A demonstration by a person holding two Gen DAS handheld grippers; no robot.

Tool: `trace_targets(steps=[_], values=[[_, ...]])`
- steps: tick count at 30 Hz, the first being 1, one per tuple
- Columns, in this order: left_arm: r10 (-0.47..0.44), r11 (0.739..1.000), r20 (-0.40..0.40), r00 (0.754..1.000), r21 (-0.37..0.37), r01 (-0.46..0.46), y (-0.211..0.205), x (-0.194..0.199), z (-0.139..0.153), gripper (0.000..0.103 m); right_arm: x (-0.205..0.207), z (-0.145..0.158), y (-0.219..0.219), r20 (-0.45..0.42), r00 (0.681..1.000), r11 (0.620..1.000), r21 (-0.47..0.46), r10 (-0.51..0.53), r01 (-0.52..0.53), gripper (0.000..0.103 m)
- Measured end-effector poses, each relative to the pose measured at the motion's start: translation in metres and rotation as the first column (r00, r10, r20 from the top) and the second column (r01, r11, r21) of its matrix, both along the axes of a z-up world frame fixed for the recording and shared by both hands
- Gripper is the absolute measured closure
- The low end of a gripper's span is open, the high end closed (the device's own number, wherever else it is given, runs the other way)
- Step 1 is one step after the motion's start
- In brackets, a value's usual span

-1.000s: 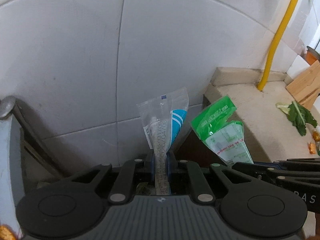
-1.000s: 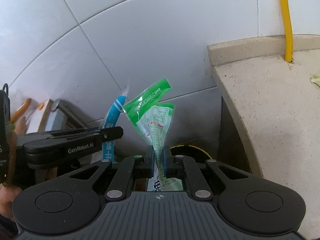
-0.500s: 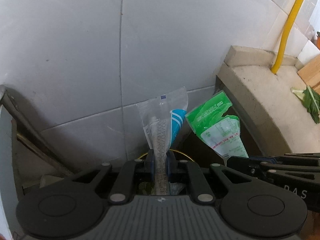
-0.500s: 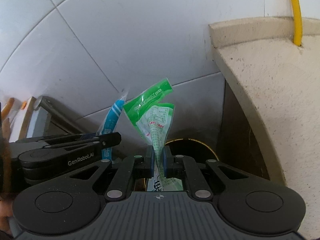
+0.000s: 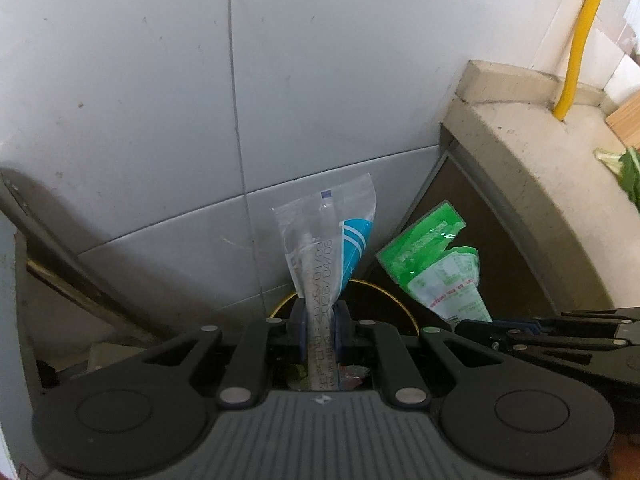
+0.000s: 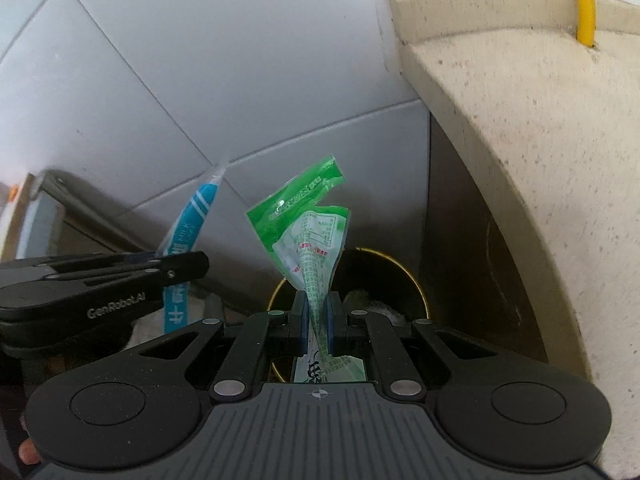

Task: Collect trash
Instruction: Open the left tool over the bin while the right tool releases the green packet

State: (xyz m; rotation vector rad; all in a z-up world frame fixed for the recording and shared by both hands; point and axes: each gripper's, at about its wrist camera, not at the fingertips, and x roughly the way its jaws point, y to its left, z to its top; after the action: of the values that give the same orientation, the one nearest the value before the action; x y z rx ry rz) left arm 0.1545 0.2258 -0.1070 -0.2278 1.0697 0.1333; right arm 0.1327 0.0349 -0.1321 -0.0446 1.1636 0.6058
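Observation:
My left gripper [image 5: 319, 322] is shut on a clear and blue plastic wrapper [image 5: 332, 240] that stands up between its pads. My right gripper [image 6: 317, 320] is shut on a green and white wrapper [image 6: 310, 236]. Both wrappers hang over a dark round trash bin with a gold rim [image 6: 416, 292], seen below the fingers in both views [image 5: 384, 292]. The right gripper shows at the right in the left wrist view [image 5: 560, 328], with the green wrapper [image 5: 432, 264]. The left gripper [image 6: 120, 276] and the blue wrapper [image 6: 188, 236] show at the left in the right wrist view.
A white tiled wall [image 5: 280, 100] stands right behind the bin. A beige stone counter [image 6: 540, 140] rises on the right with a yellow pipe [image 5: 580, 36] at its back and green leaves [image 5: 628, 172] on top. A grey slanted panel [image 5: 48, 240] leans at the left.
Both grippers have moved down and forward toward the bin with their wrappers held. The bin's gold rim has come into fuller view below the fingers.

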Motion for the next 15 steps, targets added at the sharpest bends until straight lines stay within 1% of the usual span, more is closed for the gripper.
trace_targets(steps=[10, 11, 14, 15], values=[[0.004, 1.0, -0.028, 1.0, 0.006, -0.003, -0.003, 0.004, -0.004, 0.096, 0.003, -0.013, 0.008, -0.025, 0.999, 0.999, -0.023, -0.036, 0.035, 0.091], [0.004, 1.0, -0.031, 1.0, 0.005, -0.004, -0.003, 0.005, -0.005, 0.095, 0.003, -0.014, 0.008, -0.027, 0.999, 0.999, -0.024, -0.036, 0.035, 0.091], [0.011, 1.0, -0.034, 0.999, 0.006, -0.01, -0.002, 0.005, -0.004, 0.088, 0.007, -0.019, 0.007, -0.039, 0.998, 0.999, -0.02, -0.042, 0.041, 0.09], [0.013, 1.0, -0.032, 0.999, 0.005, -0.012, -0.002, 0.006, -0.004, 0.088, 0.009, -0.021, 0.006, -0.049, 0.998, 0.999, -0.015, -0.047, 0.047, 0.088]])
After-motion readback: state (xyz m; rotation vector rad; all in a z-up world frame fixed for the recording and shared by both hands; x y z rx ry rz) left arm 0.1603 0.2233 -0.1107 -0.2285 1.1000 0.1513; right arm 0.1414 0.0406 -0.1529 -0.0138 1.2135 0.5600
